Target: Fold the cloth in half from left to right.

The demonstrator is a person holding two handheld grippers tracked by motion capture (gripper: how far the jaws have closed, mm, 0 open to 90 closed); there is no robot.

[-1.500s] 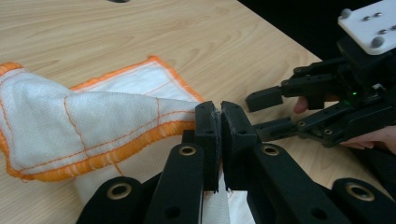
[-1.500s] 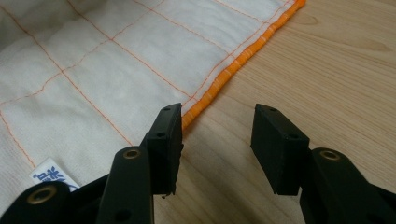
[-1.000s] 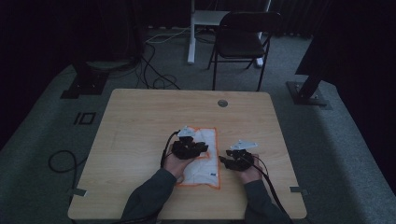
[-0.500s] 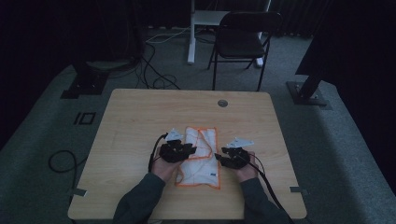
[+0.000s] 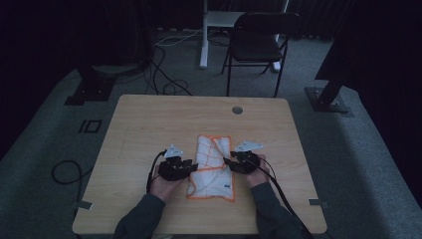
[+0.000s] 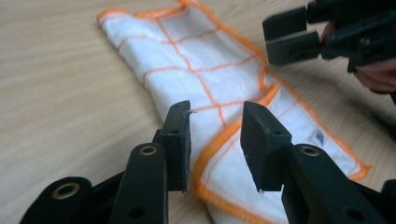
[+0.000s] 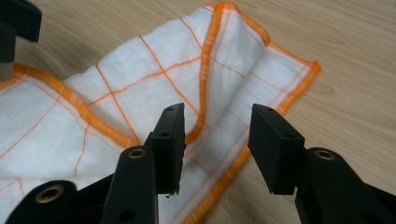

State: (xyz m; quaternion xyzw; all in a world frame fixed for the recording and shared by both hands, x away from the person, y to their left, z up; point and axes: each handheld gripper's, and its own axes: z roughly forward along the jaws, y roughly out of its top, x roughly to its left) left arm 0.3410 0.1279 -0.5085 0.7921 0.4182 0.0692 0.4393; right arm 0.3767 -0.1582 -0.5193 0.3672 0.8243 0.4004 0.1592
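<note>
Both pairs of fingers stand apart with nothing clamped: the left gripper (image 6: pixel 215 140) has just been opening and holds its jaws over the cloth's folded orange hem, gripping none of it, while the right gripper (image 7: pixel 217 144) has just been closing a little, its jaws parted above the opposite edge. Largest is the wooden table (image 5: pixel 149 124), with a round grommet (image 5: pixel 237 110) near its far edge. On it lies the cloth (image 5: pixel 214 167), white with an orange grid and orange hem, folded into a long strip between the two grippers. A small blue label (image 6: pixel 320 136) sits near one corner of it; its writing is too small to read.
</note>
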